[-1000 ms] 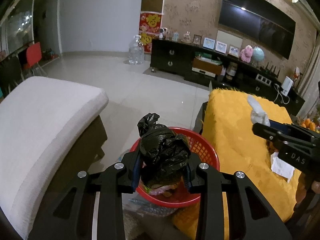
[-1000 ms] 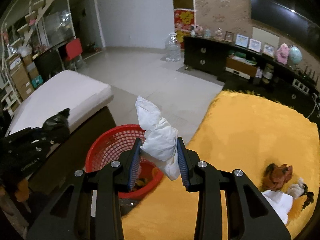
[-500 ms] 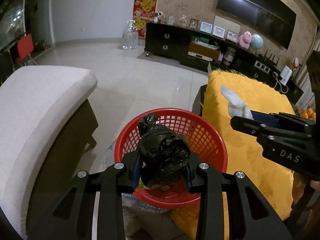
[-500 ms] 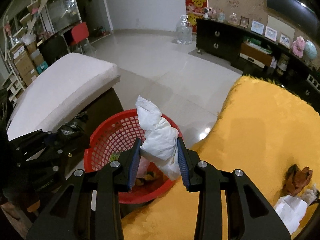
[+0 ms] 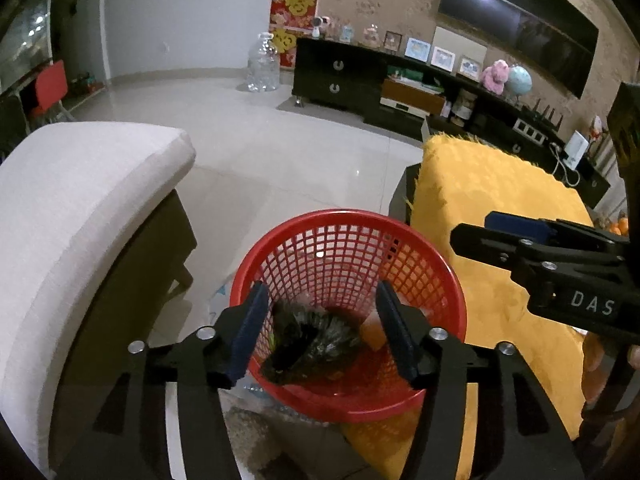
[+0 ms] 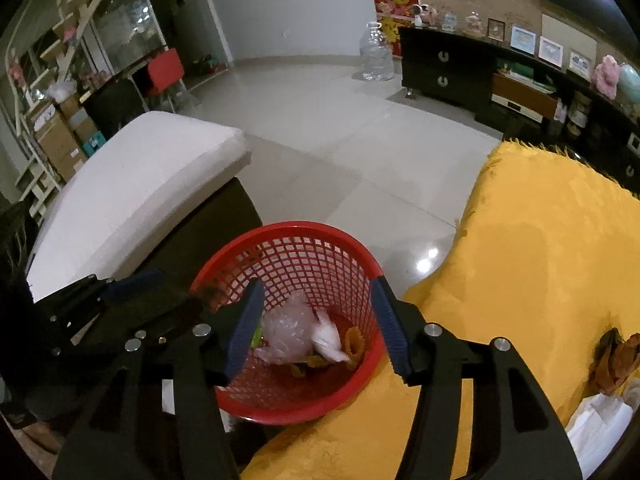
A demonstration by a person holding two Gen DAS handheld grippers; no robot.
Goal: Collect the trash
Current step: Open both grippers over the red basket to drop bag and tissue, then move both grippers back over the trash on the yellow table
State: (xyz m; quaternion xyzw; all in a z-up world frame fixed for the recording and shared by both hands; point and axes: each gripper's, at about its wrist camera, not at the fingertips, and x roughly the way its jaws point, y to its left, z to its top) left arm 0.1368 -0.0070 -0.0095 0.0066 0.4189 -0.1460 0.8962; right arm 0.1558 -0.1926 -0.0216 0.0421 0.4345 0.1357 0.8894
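A red mesh basket (image 5: 352,240) (image 6: 280,248) stands on the floor between a pale sofa and a yellow-covered table. My left gripper (image 5: 320,328) hovers over it, its jaws opening with nothing between the pads; the crumpled black bag (image 5: 312,340) lies inside the basket below. My right gripper (image 6: 316,328) hangs over the same basket, jaws also opening and empty. The white tissue (image 6: 330,340) rests in the basket beside a clear plastic wad (image 6: 286,334) and orange peel scraps (image 6: 354,344). The right gripper's fingers (image 5: 540,252) show at the right of the left wrist view.
A white cushioned sofa (image 5: 80,208) (image 6: 132,184) lies left of the basket. The yellow table cover (image 6: 540,264) (image 5: 500,200) holds brown scraps (image 6: 616,356) and white paper (image 6: 600,428) at the right. A dark TV cabinet (image 5: 360,80) and a water jug (image 5: 263,64) stand beyond the tiled floor.
Both grippers sank over the basket, then opened. The black bag dropped out of the left one and the white tissue out of the right one; both now lie in the basket.
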